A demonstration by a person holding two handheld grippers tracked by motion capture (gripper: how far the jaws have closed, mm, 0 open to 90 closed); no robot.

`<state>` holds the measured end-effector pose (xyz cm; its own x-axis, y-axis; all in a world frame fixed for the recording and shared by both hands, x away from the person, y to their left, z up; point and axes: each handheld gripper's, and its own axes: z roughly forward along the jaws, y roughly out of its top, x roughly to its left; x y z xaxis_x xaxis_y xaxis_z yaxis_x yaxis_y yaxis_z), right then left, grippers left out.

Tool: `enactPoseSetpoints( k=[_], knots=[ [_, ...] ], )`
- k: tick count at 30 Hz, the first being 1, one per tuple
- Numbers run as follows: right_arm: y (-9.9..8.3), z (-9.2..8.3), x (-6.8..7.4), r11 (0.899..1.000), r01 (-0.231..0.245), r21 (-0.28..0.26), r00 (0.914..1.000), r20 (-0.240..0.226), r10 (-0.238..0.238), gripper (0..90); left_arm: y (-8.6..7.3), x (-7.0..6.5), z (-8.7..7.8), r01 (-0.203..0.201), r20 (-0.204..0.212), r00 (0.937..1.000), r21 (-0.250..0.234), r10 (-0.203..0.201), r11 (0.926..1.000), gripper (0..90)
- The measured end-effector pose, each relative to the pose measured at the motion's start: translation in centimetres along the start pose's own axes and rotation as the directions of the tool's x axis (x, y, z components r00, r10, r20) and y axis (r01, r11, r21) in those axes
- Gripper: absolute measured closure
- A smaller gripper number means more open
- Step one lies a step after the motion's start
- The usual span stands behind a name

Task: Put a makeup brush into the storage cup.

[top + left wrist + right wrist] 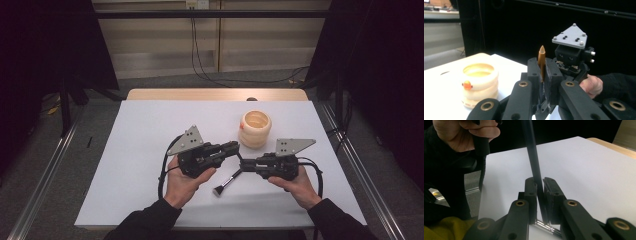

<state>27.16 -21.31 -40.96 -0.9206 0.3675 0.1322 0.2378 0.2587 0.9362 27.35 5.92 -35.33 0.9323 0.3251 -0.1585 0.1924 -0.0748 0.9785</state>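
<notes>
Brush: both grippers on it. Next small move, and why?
Probably open the right gripper and let go: the left gripper already clamps the brush near its pointed handle tip, so it could carry it alone toward the cream cup.

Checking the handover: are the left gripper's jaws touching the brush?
Touching. The left gripper view shows the left gripper shut on the brush, its brown pointed handle tip pinched between both jaws.
</notes>
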Motion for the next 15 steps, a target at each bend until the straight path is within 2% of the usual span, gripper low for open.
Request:
enactPoseSetpoints(
  k=[3,7,12,13,15],
  knots=[
    [0.09,-0.06,-0.04,1.000,-0.003,-0.014,0.9999,-0.010,0.003,75.4,0.10,-0.09,-0.04,-0.003,0.001,1.0000,0.004,0.003,1.0000,84.5],
    [0.14,-0.10,0.09,1.000,0.000,-0.010,1.0000,0.009,0.000,66.1,0.10,0.04,-0.12,0.005,-0.001,1.0000,0.011,-0.005,0.9999,84.5],
    [0.29,-0.27,0.12,1.000,-0.010,-0.024,0.9998,0.015,0.011,47.2,0.25,0.15,-0.25,0.015,0.001,0.9999,0.017,-0.016,0.9997,84.5],
    [0.32,-0.31,0.12,1.000,-0.011,-0.024,0.9998,0.015,0.012,44.4,0.36,0.19,-0.30,0.004,-0.005,1.0000,0.031,-0.004,0.9995,84.5],
    [0.42,-0.45,0.14,0.999,-0.015,-0.033,0.9998,0.012,0.015,37.8,0.45,0.23,-0.30,0.019,0.003,0.9998,0.025,-0.019,0.9995,84.5]
  ],
)
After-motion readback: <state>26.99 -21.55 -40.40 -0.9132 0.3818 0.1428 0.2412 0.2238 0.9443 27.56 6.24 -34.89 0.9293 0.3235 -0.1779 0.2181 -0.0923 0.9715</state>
